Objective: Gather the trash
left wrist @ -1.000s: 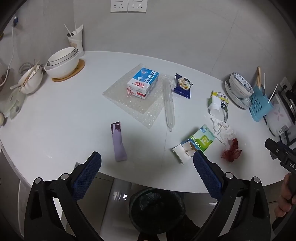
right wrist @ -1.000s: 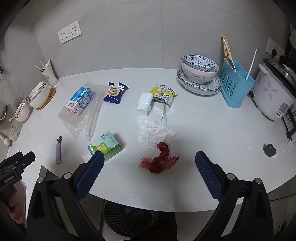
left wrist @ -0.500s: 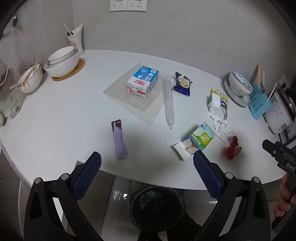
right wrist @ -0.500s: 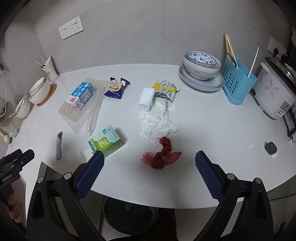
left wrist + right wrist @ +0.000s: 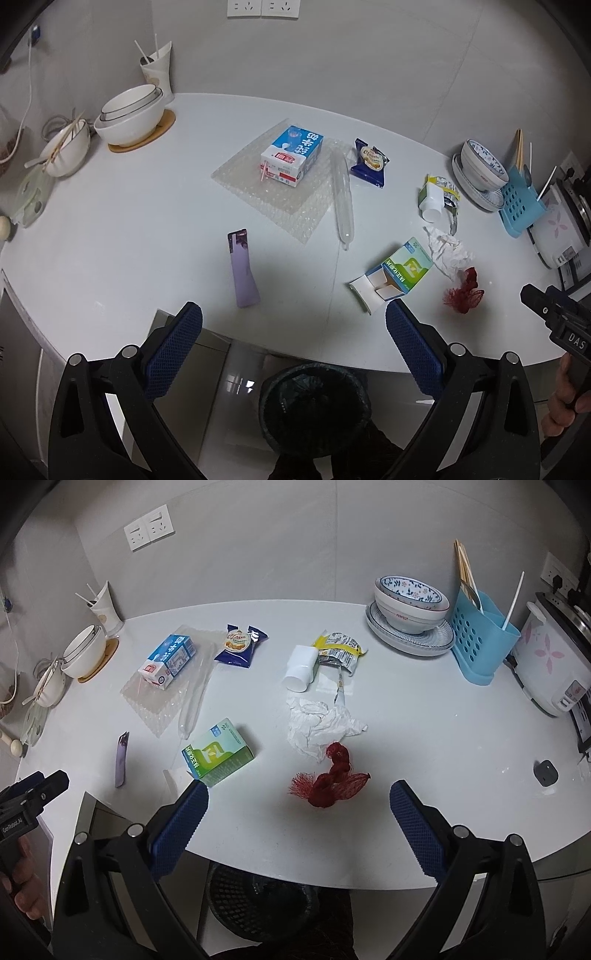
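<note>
Both grippers pulled back; L [image 5: 293, 321] & R [image 5: 299, 801] fingers apart, red mesh net [image 5: 330, 777] crumpled.

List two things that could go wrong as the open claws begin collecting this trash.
1. The red mesh net touches the crumpled tissue; grabbing one could drag the other off the table edge, missing the trash bin below.
2. The milk carton sits on bubble wrap; pulling the wrap may topple it.

Dim, even indoor light; soft shadows; sharp focus; fisheye bending, dark corners.
</note>
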Tool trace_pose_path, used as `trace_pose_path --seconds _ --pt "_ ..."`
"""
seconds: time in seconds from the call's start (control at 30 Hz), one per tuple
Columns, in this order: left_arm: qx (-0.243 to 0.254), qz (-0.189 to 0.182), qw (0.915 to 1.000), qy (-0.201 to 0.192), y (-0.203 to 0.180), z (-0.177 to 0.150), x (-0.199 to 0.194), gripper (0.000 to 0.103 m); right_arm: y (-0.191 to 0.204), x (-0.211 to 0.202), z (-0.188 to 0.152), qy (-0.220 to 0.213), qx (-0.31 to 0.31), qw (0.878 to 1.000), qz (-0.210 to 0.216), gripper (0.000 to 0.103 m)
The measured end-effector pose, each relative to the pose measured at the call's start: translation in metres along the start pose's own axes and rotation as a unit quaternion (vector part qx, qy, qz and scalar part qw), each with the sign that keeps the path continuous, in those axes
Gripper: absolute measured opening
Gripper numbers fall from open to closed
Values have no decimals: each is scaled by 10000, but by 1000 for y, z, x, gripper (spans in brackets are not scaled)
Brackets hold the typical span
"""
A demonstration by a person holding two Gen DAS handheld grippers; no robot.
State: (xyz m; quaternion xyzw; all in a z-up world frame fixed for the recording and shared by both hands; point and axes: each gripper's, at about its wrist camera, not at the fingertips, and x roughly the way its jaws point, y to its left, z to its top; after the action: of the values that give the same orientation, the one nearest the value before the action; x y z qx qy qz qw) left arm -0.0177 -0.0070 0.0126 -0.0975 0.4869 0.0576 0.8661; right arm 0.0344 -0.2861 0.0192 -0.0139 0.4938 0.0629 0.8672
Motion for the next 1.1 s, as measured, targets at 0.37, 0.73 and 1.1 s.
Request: trace_pose_path --seconds 0.37,0.73,1.1 --pt "-37 -4 10000 31 2 -1 0 97 -1 -1 -2 6 54 10000 44 95" --pt "-23 49 10000 19 2 -1 -1 97 -1 -1 -1 -6 63 10000 58 95" --pt "8 65 10000 27 3 0 -1 97 -1 0 -1 -9 59 10000 58 95"
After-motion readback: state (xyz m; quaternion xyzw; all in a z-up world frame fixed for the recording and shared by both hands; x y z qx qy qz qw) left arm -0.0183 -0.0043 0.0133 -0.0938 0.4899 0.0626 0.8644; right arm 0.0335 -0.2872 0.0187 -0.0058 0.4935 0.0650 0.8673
